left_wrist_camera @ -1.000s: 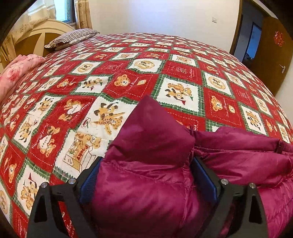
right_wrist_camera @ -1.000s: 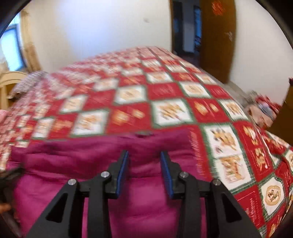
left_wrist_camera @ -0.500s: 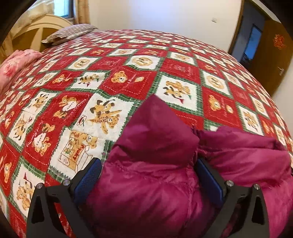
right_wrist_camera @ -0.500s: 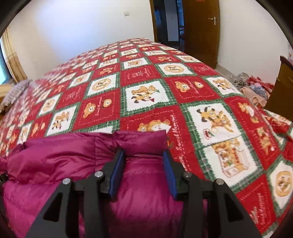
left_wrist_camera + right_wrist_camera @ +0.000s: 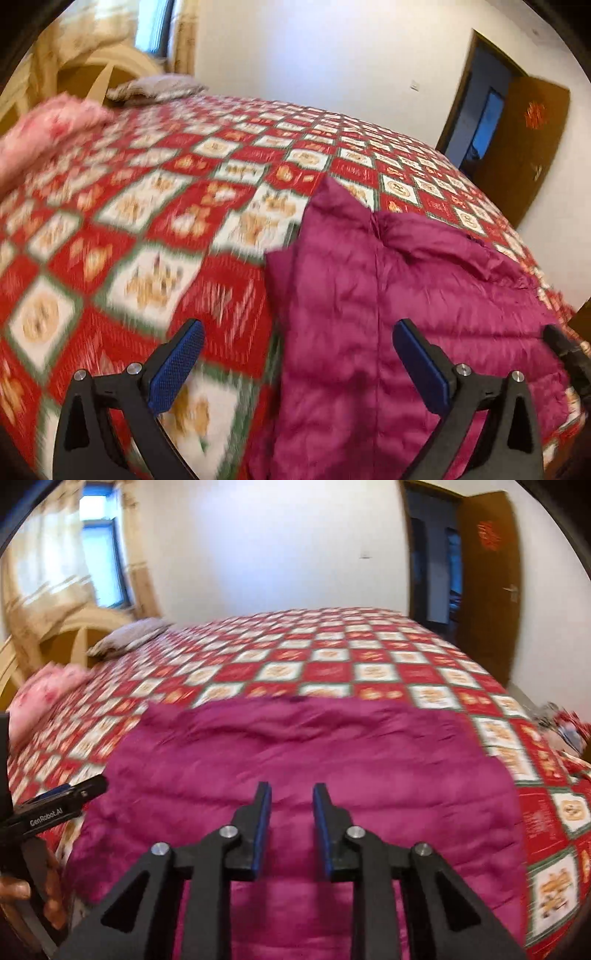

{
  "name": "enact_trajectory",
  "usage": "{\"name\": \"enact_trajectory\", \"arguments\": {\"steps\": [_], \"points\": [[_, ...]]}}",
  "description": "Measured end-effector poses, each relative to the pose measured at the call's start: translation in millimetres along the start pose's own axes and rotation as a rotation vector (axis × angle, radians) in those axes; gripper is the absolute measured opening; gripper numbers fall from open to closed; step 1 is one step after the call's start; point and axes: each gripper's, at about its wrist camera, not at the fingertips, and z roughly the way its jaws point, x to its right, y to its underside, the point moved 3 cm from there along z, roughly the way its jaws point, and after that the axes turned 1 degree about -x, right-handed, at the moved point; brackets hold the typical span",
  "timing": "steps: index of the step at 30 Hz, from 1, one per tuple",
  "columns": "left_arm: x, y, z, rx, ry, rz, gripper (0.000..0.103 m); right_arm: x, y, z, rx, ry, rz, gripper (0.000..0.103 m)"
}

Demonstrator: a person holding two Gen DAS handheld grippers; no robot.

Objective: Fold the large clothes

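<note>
On the bed, over the red, white and green checked quilt [image 5: 369, 672] with its small bear prints, your magenta down jacket [image 5: 295, 760] lies folded into a broad, puffy slab. Its shell is thin and slightly shiny, crinkled all over, with a soft ridge along the far edge and a stitched seam running down the near panel in the left wrist view [image 5: 380, 314]. It sits at the near end of the quilt, well apart from the pillow.

Your left gripper [image 5: 299, 363] hangs just above the jacket's left edge with its blue-padded jaws spread wide; the pads press on nothing, one over the quilt and one over the jacket. In the right wrist view it shows at the jacket's left edge, with your hand [image 5: 44, 897] below it.

Your right gripper [image 5: 291, 827] hovers over the middle of the jacket, its jaws closing to a narrow gap with no fabric caught between them.

Beyond the jacket, at the far left end of the quilt, a grey striped pillow [image 5: 129, 637] rests against a cream wooden headboard [image 5: 74, 627], and a fluffy pink blanket [image 5: 44, 136] is bunched beside it. A brown door [image 5: 487, 572] stands open past the quilt's far right corner.
</note>
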Motion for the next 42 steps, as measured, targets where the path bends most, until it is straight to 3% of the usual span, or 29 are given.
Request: {"name": "enact_trajectory", "arguments": {"steps": [7, 12, 22, 23, 24, 25, 26, 27, 28, 37, 42], "points": [[3, 33, 13, -0.084, 0.024, -0.05, 0.102, -10, 28, 39, -0.107, -0.026, 0.045, 0.022], [8, 39, 12, -0.06, 0.039, -0.074, 0.102, -4, 34, 41, -0.129, -0.054, 0.092, 0.021], [35, 39, 6, -0.062, 0.314, -0.204, 0.101, -6, 41, 42, -0.114, -0.054, 0.076, 0.021], [39, 38, 4, -0.059, 0.321, -0.201, 0.099, -6, 42, 42, -0.113, -0.057, 0.08, 0.021], [42, 37, 2, -0.049, 0.324, -0.191, 0.086, -6, 42, 42, -0.114, -0.059, 0.084, 0.021], [47, 35, -1, -0.036, 0.323, -0.169, 0.062, -5, 42, 42, -0.116, -0.063, 0.091, 0.021], [50, 32, -2, -0.033, 0.32, -0.154, 0.05, -4, 41, 42, -0.12, -0.067, 0.1, 0.021], [53, 29, -4, -0.03, 0.324, -0.142, 0.031, -3, 41, 42, -0.124, -0.072, 0.111, 0.021], [55, 25, -6, -0.027, 0.339, -0.138, 0.026, -2, 41, 42, -0.127, -0.078, 0.122, 0.021], [73, 6, -42, 0.025, 0.454, -0.075, 0.017, 7, 44, 37, -0.196, -0.223, 0.316, 0.021], [82, -7, -69, 0.081, 0.46, 0.018, 0.017, -19, 51, 40, -0.257, -0.399, 0.409, 0.019]]}}
